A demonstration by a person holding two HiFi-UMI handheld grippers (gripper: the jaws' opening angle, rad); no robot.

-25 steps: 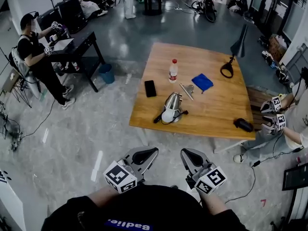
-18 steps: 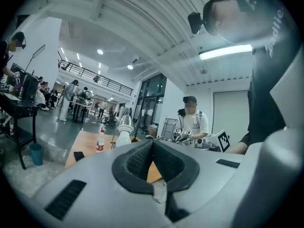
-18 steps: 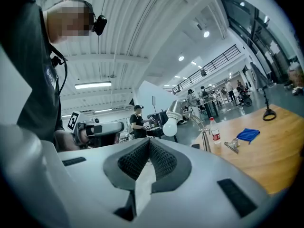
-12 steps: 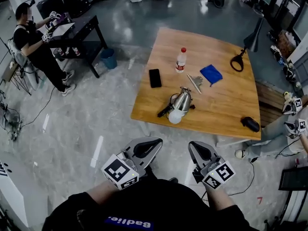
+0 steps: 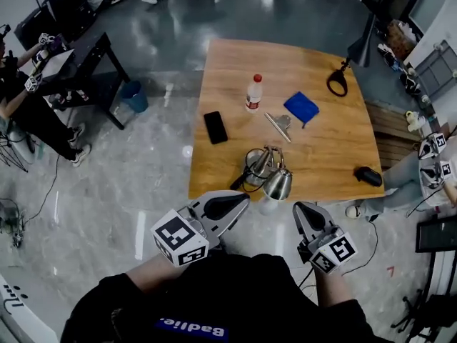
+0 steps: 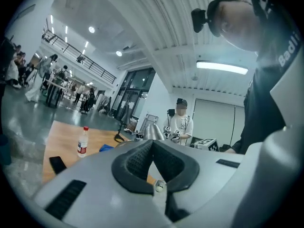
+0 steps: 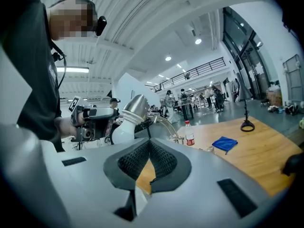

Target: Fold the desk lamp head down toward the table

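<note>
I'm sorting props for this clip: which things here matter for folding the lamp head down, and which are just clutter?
For the job:
- desk lamp, at the table's near edge
- left gripper and right gripper, both shut and empty, not yet at the lamp

Lying about:
- water bottle
- black phone
- blue cloth
- metal clip
- small black object
</note>
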